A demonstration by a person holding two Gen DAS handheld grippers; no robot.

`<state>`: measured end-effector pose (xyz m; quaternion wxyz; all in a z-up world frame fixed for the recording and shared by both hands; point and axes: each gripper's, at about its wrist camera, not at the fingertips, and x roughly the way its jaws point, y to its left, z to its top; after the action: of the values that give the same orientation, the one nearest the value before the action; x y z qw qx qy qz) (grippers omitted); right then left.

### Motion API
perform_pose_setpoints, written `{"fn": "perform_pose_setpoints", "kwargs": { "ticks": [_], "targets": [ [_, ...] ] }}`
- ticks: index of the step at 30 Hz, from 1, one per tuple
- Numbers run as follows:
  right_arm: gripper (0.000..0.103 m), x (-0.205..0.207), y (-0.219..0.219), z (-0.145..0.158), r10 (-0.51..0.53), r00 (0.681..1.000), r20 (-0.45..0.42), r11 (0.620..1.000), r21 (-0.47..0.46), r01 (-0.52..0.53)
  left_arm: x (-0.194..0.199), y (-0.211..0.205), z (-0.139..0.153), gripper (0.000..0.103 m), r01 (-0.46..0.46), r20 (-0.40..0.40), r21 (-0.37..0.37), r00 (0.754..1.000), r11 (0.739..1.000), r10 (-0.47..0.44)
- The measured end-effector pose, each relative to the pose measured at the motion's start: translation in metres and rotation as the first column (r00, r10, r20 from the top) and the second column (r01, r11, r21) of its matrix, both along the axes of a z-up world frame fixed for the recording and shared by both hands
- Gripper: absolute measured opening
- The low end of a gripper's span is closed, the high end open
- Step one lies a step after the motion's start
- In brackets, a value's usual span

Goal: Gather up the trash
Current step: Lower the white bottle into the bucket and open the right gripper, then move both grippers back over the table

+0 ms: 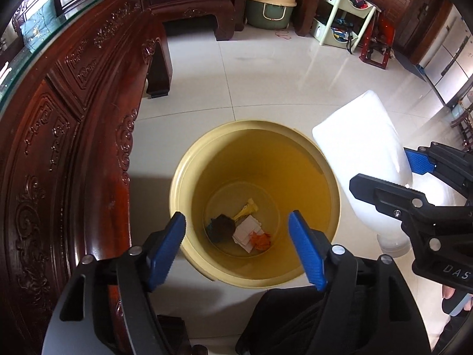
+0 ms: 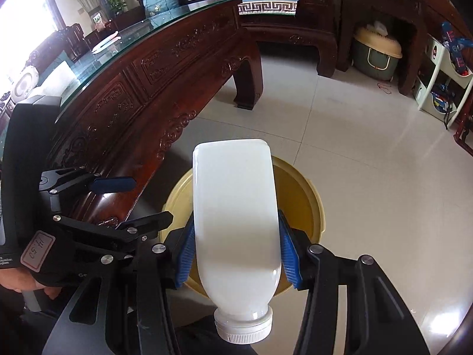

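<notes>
Right wrist view looks down along the right gripper [image 2: 236, 254], whose two blue pads clamp the flat sides of one white plastic bottle [image 2: 236, 216]. The bottle hangs with its ribbed white screw cap [image 2: 244, 327] toward the camera and its squared base pointing away, directly above the open mouth of a yellow trash bin [image 2: 313, 207] on a pale tiled floor [image 2: 369, 148]. Judging by its look, the bottle is a stiff, smooth, probably light container; the broad mid-body where the pads sit seems the best place to hold it, since the glossy walls could slip near the tapering neck. It is opaque, so whether anything is inside cannot be told. Left wrist view shows the left gripper [image 1: 236, 251] with its blue pads spread wide and nothing between them, poised over the same bin. At the bottom of the bin lie about four scraps close together: a dark clump [image 1: 220, 226], a yellow wrapper [image 1: 246, 208], a white folded paper [image 1: 246, 232] and an orange crumpled piece [image 1: 261, 239]; some overlap, so the count is approximate. Counted overall: one bottle, one bin, two grippers. A dark carved wooden table [image 2: 142, 88] with a glass top stands just beside the bin.
</notes>
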<state>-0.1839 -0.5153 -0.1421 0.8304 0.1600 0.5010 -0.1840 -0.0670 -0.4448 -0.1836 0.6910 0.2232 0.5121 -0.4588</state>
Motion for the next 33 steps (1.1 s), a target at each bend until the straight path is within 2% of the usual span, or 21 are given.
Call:
{"fn": "perform_pose_setpoints", "kwargs": {
  "ticks": [4, 8, 19, 22, 33],
  "targets": [
    [0.049, 0.004, 0.001, -0.005, 0.003, 1.000, -0.022, 1.000, -0.002, -0.004, 0.009, 0.012, 0.009, 0.072, -0.073, 0.027, -0.010, 0.997, 0.997, 0.073],
    [0.049, 0.013, 0.005, -0.028, 0.025, 0.996, -0.084, 1.000, 0.016, -0.024, 0.023, 0.025, 0.018, 0.073, -0.137, 0.069, -0.017, 0.988, 0.990, 0.137],
    [0.052, 0.045, 0.026, -0.068, 0.116, 0.979, -0.169, 0.991, 0.093, -0.101, 0.044, 0.042, 0.031, 0.074, -0.191, 0.056, -0.050, 0.979, 0.980, 0.194],
    [0.052, 0.050, 0.029, -0.066, 0.124, 0.979, -0.162, 0.989, 0.097, -0.109, 0.045, 0.045, 0.033, 0.075, -0.196, 0.058, -0.058, 0.978, 0.979, 0.199],
    [0.052, 0.044, 0.029, -0.024, 0.075, 0.995, -0.072, 0.997, 0.038, -0.072, 0.041, 0.049, 0.043, 0.075, -0.193, 0.046, -0.083, 0.979, 0.978, 0.198]
  ]
}}
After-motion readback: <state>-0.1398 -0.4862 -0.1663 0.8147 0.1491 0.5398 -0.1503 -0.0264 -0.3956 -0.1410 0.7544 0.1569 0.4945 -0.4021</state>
